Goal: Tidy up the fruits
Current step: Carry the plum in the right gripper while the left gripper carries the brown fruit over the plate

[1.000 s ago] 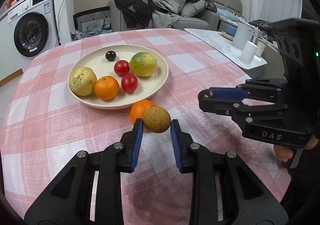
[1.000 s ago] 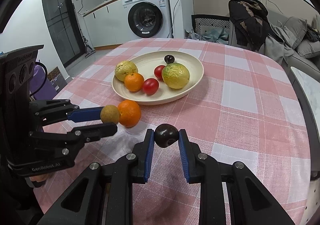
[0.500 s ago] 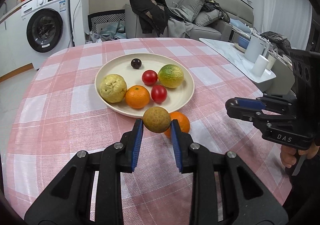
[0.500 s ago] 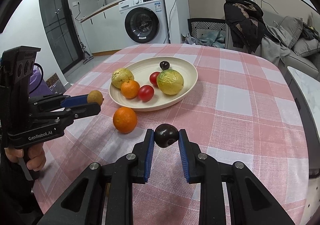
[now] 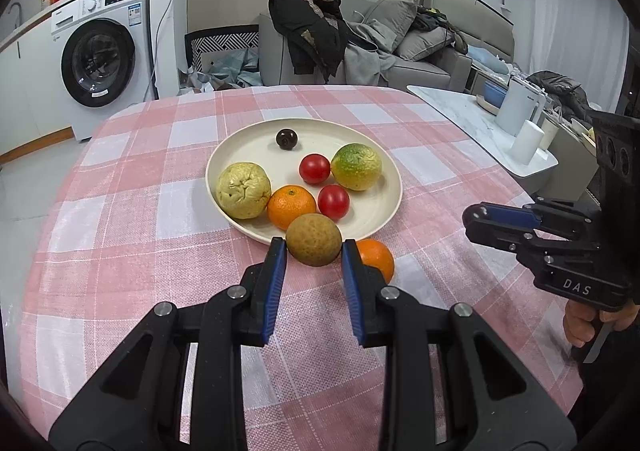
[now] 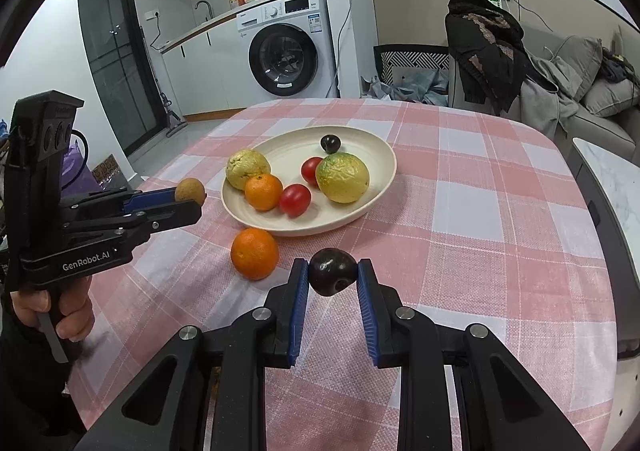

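Note:
A cream plate (image 5: 384, 167) (image 6: 376, 171) on the pink checked table holds a yellow fruit (image 5: 243, 190), an orange (image 5: 291, 207), two red tomatoes (image 5: 333, 201), a green-yellow fruit (image 5: 356, 167) and a dark plum (image 5: 286, 139). My left gripper (image 5: 314, 251) (image 6: 192, 197) is shut on a brown round fruit (image 5: 314, 239) (image 6: 190, 190), held above the table near the plate's front-left rim. My right gripper (image 6: 333, 278) (image 5: 474, 217) is shut on a dark plum (image 6: 333, 271), held above the table in front of the plate. A loose orange (image 6: 255, 254) (image 5: 376, 257) lies on the cloth between them.
A washing machine (image 5: 100, 59) stands beyond the table's far left. A sofa with clothes (image 5: 360, 43) is behind. A white side table (image 5: 480, 123) with cups stands to the right of the table edge.
My left gripper has lifted the brown fruit and drawn back to the left of the plate. The loose orange stays on the cloth. My right gripper has risen slightly with the plum.

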Demonstrator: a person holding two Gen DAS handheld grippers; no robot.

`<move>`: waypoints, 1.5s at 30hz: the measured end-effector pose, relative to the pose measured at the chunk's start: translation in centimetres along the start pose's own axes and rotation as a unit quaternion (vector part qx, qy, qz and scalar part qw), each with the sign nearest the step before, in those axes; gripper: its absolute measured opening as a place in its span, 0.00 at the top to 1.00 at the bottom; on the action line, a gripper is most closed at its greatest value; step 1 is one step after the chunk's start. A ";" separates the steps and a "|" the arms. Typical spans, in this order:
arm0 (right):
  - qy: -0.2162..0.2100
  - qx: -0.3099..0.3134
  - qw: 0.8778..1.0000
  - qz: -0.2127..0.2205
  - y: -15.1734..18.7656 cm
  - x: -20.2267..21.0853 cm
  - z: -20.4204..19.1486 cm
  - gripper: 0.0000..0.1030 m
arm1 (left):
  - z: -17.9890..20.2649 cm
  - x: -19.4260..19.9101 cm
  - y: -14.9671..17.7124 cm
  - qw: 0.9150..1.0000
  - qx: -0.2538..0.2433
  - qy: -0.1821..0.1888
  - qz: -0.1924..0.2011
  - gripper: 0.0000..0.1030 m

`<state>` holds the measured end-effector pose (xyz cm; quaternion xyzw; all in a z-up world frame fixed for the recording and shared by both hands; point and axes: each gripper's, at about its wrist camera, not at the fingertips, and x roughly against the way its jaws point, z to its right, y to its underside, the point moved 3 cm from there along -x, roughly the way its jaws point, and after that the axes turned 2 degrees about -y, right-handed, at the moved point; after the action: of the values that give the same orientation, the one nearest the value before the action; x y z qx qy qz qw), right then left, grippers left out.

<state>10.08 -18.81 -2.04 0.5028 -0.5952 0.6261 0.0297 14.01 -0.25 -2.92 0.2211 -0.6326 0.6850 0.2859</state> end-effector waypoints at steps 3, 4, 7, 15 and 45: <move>-0.001 0.001 1.000 0.007 -0.3 0.1 -0.1 0.76 | 0.0 -0.1 -0.4 1.000 0.000 -0.001 0.003 0.76; -0.001 0.001 1.000 0.008 -0.5 0.0 -0.1 0.76 | 0.0 -0.1 -0.5 1.000 -0.001 -0.002 0.004 0.76; -0.001 0.000 1.000 0.008 -0.8 -0.2 -0.1 0.76 | 0.0 -0.2 -0.7 1.000 0.000 -0.004 0.005 0.76; -0.007 0.001 1.000 0.010 -1.8 -1.0 -0.4 0.76 | 0.0 -1.0 -1.6 1.000 -0.002 -0.005 0.004 0.76; -0.012 -0.030 0.999 0.012 -3.2 -5.2 0.6 0.75 | -1.4 -5.6 -1.6 1.000 0.002 -0.024 -0.012 0.75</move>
<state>15.04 -15.47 -3.33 0.5025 -0.6199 0.6019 0.0301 19.31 0.61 -5.61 0.2463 -0.6349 0.6773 0.2784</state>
